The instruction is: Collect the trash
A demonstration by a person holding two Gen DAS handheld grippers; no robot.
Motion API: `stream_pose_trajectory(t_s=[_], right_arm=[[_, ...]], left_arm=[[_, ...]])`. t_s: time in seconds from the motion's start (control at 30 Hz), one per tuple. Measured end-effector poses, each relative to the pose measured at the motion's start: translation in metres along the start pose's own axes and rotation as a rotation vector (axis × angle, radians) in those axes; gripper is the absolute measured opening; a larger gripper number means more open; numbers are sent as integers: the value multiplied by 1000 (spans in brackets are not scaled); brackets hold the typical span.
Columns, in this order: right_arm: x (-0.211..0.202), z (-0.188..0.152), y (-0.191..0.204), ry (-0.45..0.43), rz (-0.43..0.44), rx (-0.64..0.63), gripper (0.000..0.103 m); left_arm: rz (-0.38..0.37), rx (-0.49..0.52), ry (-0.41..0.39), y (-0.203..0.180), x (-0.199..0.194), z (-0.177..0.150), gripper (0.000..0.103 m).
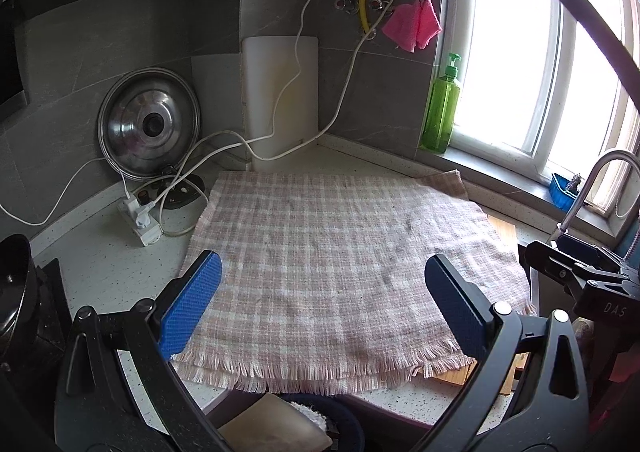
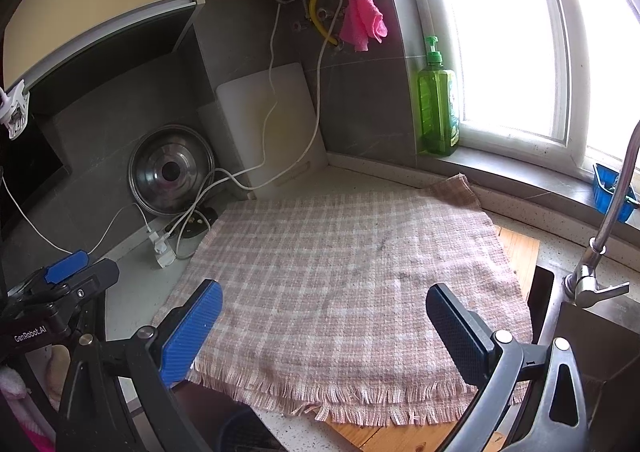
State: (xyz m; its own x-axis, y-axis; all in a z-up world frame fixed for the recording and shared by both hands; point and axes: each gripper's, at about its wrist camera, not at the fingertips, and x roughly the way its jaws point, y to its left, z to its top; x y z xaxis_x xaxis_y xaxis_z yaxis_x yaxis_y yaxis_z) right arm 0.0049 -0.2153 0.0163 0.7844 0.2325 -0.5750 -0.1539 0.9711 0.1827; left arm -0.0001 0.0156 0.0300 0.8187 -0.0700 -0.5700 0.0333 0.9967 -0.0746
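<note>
Kitchen counter (image 1: 100,272) in a corner, window (image 1: 516,52) on the right blown out white, nothing readable through it. Checked cloth (image 1: 336,260) covers most of the counter, lying flat, fringed edge toward the cameras and hanging slightly over the front; its long axis runs roughly left-right, far right corner folded up against the sill. A wooden board (image 2: 516,248) sits under it, mostly hidden, only the right and front edges showing.

No trash can be made out on the cloth or counter in either view. Below the counter edge in the left wrist view, a dark bin-like rim (image 1: 344,412) with something tan and something white inside, cut off by the frame and the gripper; cannot tell what they are.

White cutting board (image 1: 280,100) leans upright on the back wall, steel lid (image 1: 149,124) leans beside it. Green soap bottle (image 1: 442,108) stands on the sill. Pink rag (image 1: 414,26) hangs from the pipes. Faucet (image 2: 608,220) at right, partly cut off. Power strip (image 1: 140,220) with white cables left of the cloth.

Left gripper (image 1: 320,308) wide open, holding nothing, over the near edge of the cloth. Right gripper (image 2: 324,324) likewise wide open and empty.
</note>
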Motion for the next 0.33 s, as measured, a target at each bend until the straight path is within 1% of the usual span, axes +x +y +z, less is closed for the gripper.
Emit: stream_pose_trajectory(t_s=[0.1, 0.33], right_arm=[[1, -2, -1, 7, -1, 7, 103], [2, -5, -2, 16, -2, 11, 103]], left_arm=[[24, 1, 2, 1, 0, -1, 103], [26, -34, 18, 10, 4, -3, 103]])
